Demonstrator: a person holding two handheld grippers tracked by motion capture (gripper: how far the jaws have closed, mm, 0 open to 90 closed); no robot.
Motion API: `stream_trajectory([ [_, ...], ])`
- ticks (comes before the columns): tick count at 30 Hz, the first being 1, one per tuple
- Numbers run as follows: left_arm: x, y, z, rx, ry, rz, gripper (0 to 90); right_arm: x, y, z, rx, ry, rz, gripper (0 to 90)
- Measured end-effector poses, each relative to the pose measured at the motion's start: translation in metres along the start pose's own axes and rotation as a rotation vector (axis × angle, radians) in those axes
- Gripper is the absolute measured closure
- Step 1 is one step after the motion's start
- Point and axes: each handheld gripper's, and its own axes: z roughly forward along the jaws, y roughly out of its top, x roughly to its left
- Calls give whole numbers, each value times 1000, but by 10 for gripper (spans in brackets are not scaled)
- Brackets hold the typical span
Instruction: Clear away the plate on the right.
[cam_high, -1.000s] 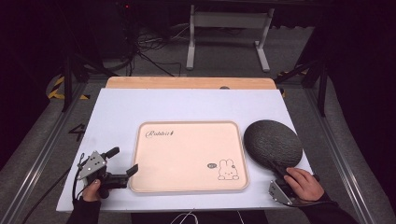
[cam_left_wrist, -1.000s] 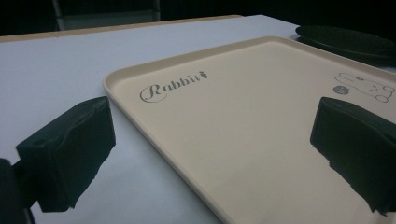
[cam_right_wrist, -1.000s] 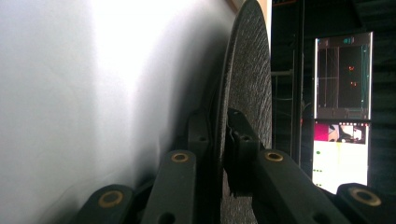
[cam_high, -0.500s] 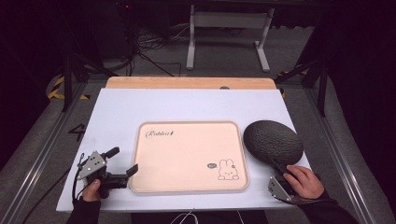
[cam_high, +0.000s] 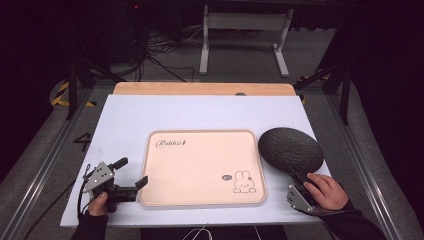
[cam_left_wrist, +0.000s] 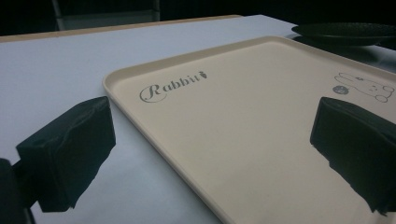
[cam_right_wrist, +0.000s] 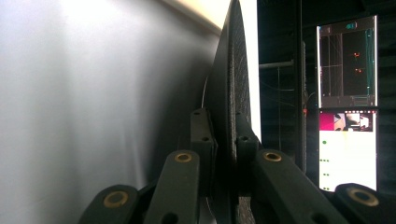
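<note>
1. Dark studio floor surrounds a white table (cam_high: 200, 117) bearing a cream tray (cam_high: 200, 172).
2. Just right of the tray, the black plate (cam_high: 291, 149) is pinched at its near rim by the right gripper (cam_high: 299, 178), jaws clamped on it.
3. Left gripper (cam_high: 131, 174) sits at the tray's left edge, jaws wide, holding nothing.

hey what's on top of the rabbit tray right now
Nothing rests on the beige rabbit tray; only its printed lettering and rabbit drawing show. The black plate, clamped in the right gripper, is beside it. The table beneath the tray is covered.
</note>
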Motion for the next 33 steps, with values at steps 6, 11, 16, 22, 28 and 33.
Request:
stream_trajectory([
  [6,0,0,0,0,-2,1,8,-10,5,-2,-3,-11,-13,852],
  [11,0,0,0,-1,-1,0,8,-19,9,-4,-9,-29,-30,851],
  [16,0,0,0,-1,-2,0,8,-26,14,-5,-21,-39,-35,852],
  [22,0,0,0,0,-3,0,8,-31,23,-6,-38,-59,-50,854],
  [28,0,0,0,0,-4,2,8,-38,32,-5,-58,-68,-54,858],
  [33,-1,0,0,0,-4,3,8,-43,40,-5,-70,-70,-66,861],
])
